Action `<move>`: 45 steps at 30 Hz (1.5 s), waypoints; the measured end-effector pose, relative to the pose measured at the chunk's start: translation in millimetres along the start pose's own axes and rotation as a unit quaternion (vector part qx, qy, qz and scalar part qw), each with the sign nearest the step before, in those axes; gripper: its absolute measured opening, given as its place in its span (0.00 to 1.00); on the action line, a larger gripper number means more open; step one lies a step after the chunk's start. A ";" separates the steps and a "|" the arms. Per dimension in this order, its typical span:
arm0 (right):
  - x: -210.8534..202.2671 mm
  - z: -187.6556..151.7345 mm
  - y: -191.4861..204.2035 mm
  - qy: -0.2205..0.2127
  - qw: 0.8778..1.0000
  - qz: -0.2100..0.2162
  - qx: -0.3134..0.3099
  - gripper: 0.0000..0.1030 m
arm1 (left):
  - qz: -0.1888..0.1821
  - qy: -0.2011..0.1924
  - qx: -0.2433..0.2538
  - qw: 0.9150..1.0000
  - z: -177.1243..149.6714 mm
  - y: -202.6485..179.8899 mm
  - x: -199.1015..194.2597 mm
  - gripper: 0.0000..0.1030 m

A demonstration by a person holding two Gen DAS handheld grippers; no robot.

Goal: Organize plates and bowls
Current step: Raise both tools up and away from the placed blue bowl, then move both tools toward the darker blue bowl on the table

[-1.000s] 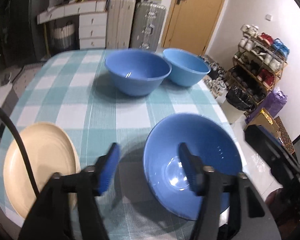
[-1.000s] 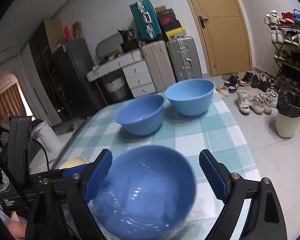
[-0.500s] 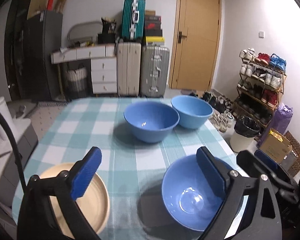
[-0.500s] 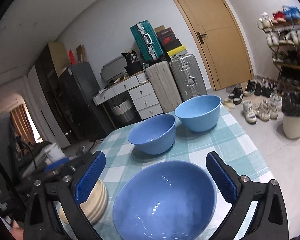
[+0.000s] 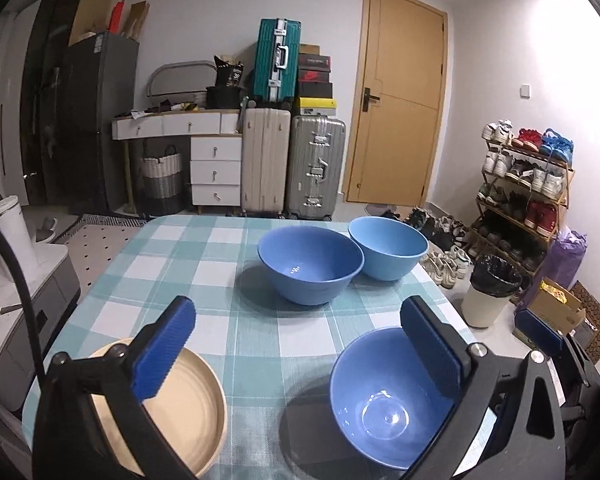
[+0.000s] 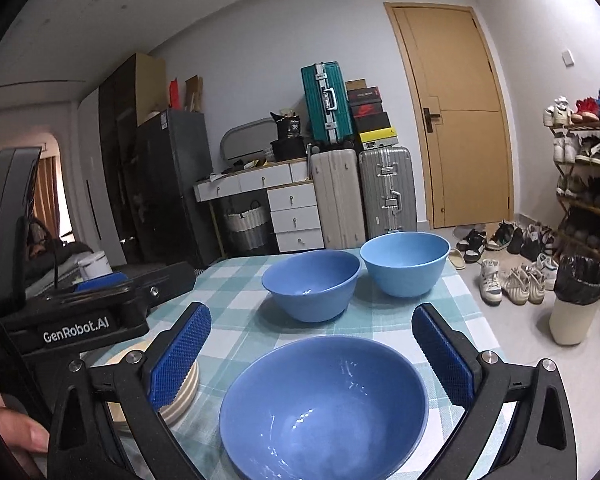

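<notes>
A blue bowl (image 5: 384,404) (image 6: 324,404) sits at the near right of the checked table (image 5: 204,264). My left gripper (image 5: 296,320) hovers above the table; its jaws are opening, with nothing between the pads. On its left lies a stack of cream plates (image 5: 188,408) (image 6: 180,392). My right gripper (image 6: 312,320) stands open over the near bowl, and its pads stay clear of the rim. A second blue bowl (image 5: 310,264) (image 6: 312,284) and a lighter blue bowl (image 5: 386,248) (image 6: 404,264) stand side by side at the far end.
The left gripper's black body (image 6: 100,304) fills the left of the right wrist view, with a hand (image 6: 16,432) below it. Off the table's right edge stand a bin (image 5: 492,296) and a shoe rack (image 5: 528,184). Suitcases (image 5: 292,168) and drawers line the far wall.
My left gripper has opened wide, risen and tilted up off the near bowl's rim, which it straddled before. My right gripper has also spread wider and drawn back a little.
</notes>
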State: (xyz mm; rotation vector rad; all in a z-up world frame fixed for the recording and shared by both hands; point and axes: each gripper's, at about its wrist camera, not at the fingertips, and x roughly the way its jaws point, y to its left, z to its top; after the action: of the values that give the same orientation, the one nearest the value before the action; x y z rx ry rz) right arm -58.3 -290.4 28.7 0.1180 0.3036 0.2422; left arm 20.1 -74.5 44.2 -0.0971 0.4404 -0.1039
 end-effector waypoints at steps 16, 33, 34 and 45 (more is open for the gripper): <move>6.1 -0.6 -23.1 0.017 0.998 -0.006 0.061 0.99 | 0.042 0.015 -0.016 0.999 -1.2 19.0 7.8 1.00; 23.1 54.7 -27.4 0.028 0.997 -0.010 0.065 0.99 | 0.076 0.068 -0.011 0.995 41.0 43.1 40.8 1.00; 27.1 62.4 -27.1 0.028 0.998 -0.012 0.062 0.99 | 0.078 0.071 -0.008 0.994 45.8 45.2 44.5 1.00; 135.4 110.9 -65.1 0.185 0.959 0.018 0.212 0.99 | 0.082 0.212 0.024 0.974 87.4 53.1 143.5 1.00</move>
State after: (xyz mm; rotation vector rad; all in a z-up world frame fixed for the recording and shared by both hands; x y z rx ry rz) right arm 115.5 -327.7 85.9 0.5070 0.7258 0.2318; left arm 191.0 -33.1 56.5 0.0101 0.8704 0.0299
